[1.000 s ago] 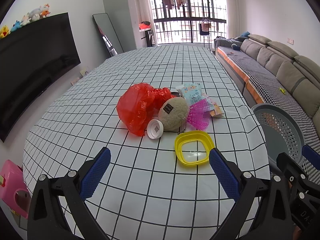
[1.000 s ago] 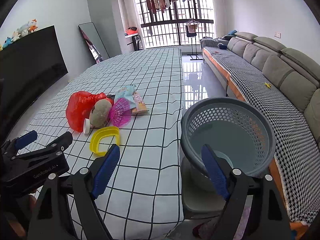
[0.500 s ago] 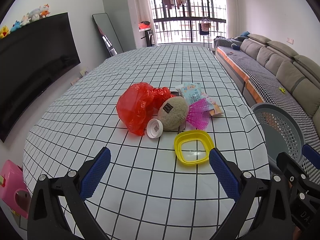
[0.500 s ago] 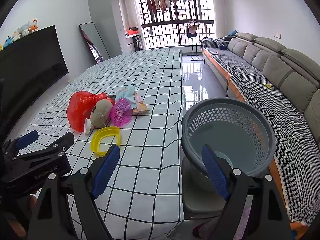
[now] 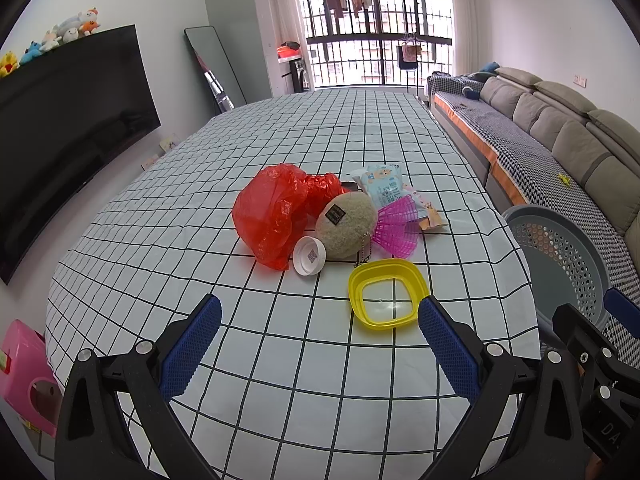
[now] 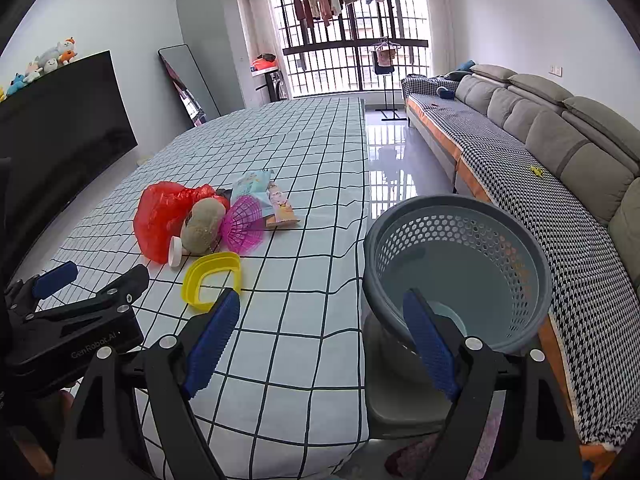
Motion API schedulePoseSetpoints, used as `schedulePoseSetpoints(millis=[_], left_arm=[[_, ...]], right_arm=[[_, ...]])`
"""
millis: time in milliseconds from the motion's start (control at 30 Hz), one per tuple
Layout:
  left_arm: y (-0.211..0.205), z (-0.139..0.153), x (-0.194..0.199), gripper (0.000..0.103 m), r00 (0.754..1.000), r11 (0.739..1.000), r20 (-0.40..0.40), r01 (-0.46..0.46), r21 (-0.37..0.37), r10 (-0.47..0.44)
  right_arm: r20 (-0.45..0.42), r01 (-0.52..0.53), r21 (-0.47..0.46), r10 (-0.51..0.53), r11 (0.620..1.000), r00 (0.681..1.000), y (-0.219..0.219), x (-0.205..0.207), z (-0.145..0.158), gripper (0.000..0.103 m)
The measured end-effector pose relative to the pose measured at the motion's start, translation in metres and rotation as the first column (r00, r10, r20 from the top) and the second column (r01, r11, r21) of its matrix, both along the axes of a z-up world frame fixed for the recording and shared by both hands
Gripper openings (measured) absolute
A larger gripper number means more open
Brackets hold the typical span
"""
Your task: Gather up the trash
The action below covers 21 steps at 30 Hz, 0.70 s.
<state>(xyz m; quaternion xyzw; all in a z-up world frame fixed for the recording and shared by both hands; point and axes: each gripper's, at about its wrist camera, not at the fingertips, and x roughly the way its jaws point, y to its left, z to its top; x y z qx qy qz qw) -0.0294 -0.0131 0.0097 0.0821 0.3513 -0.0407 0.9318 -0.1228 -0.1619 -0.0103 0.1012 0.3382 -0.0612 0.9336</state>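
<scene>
The left hand-held gripper (image 5: 318,320) hovers with its blue pads wide apart and empty above the grid-patterned counter (image 5: 280,380), and just ahead of it lies the trash: a yellow square ring (image 5: 387,294) nearest its right pad, then a white cap (image 5: 309,255), a red plastic bag (image 5: 276,212), a beige plush ball (image 5: 346,225), a pink mesh cup (image 5: 397,227) and what look like snack packets (image 5: 385,188) behind. The right hand-held gripper (image 6: 320,312) is also spread open holding nothing, with the grey perforated basket (image 6: 460,268) standing off the counter's edge just ahead of its right pad and the trash pile ahead to its left.
</scene>
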Motion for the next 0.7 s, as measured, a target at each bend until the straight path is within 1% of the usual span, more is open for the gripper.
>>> schedulePoseSetpoints(millis=[433, 700], left_arm=[[0.008, -0.012, 0.01, 0.097, 1.0, 1.0, -0.028, -0.011, -0.012, 0.011], [0.027, -0.019, 0.022, 0.097, 0.998, 0.999, -0.043, -0.048, -0.014, 0.047]], right_arm=[[-0.031, -0.012, 0.012, 0.012, 1.0, 0.999, 0.006, 0.009, -0.009, 0.08], [-0.071, -0.058, 0.006, 0.058, 0.998, 0.996, 0.022, 0.029, -0.02, 0.08]])
